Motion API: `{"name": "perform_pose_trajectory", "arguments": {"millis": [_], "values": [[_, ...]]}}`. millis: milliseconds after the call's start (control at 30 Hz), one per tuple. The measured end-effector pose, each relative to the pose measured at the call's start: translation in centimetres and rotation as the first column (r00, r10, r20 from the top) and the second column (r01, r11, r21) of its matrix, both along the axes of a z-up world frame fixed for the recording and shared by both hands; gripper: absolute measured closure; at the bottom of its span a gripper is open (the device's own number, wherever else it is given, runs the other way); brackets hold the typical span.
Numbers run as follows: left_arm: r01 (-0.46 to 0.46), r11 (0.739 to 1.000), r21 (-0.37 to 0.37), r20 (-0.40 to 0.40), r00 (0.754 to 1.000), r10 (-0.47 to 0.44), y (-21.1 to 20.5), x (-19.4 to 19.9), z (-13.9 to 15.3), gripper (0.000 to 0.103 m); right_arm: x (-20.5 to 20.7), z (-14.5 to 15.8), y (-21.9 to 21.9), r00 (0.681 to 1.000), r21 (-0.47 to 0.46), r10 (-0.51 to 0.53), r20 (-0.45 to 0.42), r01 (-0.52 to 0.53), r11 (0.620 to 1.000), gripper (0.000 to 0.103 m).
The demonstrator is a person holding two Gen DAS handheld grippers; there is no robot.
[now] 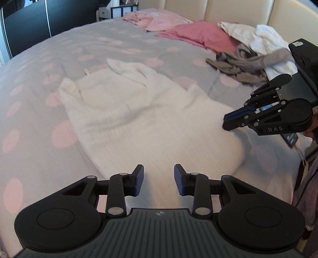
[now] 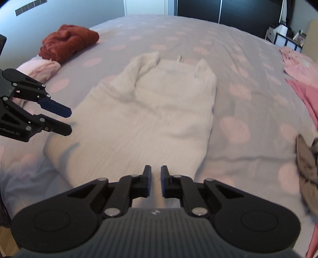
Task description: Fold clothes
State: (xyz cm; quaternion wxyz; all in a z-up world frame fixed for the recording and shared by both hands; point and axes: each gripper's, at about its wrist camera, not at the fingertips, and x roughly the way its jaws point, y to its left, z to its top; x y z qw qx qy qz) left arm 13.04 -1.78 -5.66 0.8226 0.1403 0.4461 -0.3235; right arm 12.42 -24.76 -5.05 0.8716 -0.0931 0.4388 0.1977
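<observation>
A white knitted sweater (image 1: 139, 115) (image 2: 155, 111) lies flat on the grey bedspread with pink dots (image 1: 39, 79) (image 2: 238, 59), its sleeves turned in over the body. My left gripper (image 1: 159, 178) (image 2: 68, 122) hovers over the sweater's near hem, open, with nothing between its fingers. My right gripper (image 2: 155, 182) (image 1: 226, 122) hangs above the hem's other corner. Its jaws stand only a narrow gap apart and hold nothing; the fabric shows through the gap.
Loose grey (image 1: 238, 63) (image 2: 308, 158), white (image 1: 258, 37) and pink (image 1: 198, 33) (image 2: 302, 89) garments lie by the cream headboard (image 1: 238, 10). A folded rust-red garment (image 2: 67, 42) and a pale pink one (image 2: 39, 69) sit at the bed's far left corner.
</observation>
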Motion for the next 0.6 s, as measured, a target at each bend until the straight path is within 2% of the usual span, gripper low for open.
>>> {"name": "perform_pose_trajectory", "arguments": {"millis": [100, 200, 333, 467, 567, 600], "values": [[-0.029, 1.0, -0.003, -0.018, 0.999, 0.029, 0.2, 0.1, -1.9, 0.072, -0.2, -1.8, -0.1, 0.999, -0.001, -0.05, 0.004, 0.05, 0.999, 0.091], [-0.066, 0.998, -0.025, -0.022, 0.998, 0.065, 0.3, 0.6, -2.9, 0.072, 0.7, -2.9, -0.7, 0.994, 0.061, -0.108, 0.001, 0.108, 0.992, 0.09], [-0.128, 0.991, -0.043, -0.018, 0.992, 0.127, -0.1, 0.8, -3.2, 0.072, 1.4, -3.6, -0.4, 0.981, 0.12, -0.193, 0.022, 0.189, 0.975, 0.086], [-0.176, 0.98, -0.091, -0.006, 0.984, 0.176, 0.7, 0.1, -2.3, 0.071, 0.8, -3.8, 0.0, 0.962, 0.154, -0.267, 0.055, 0.256, 0.954, 0.084], [-0.213, 0.967, -0.139, 0.02, 0.976, 0.218, 1.9, -0.8, -1.2, 0.053, -0.4, -2.9, -0.3, 0.96, 0.16, -0.262, 0.095, 0.245, 0.956, 0.074], [-0.229, 0.961, -0.155, 0.03, 0.971, 0.236, 2.3, -1.1, -0.9, 0.05, -0.8, -2.4, -0.6, 0.959, 0.163, -0.262, 0.11, 0.243, 0.956, 0.07]]}}
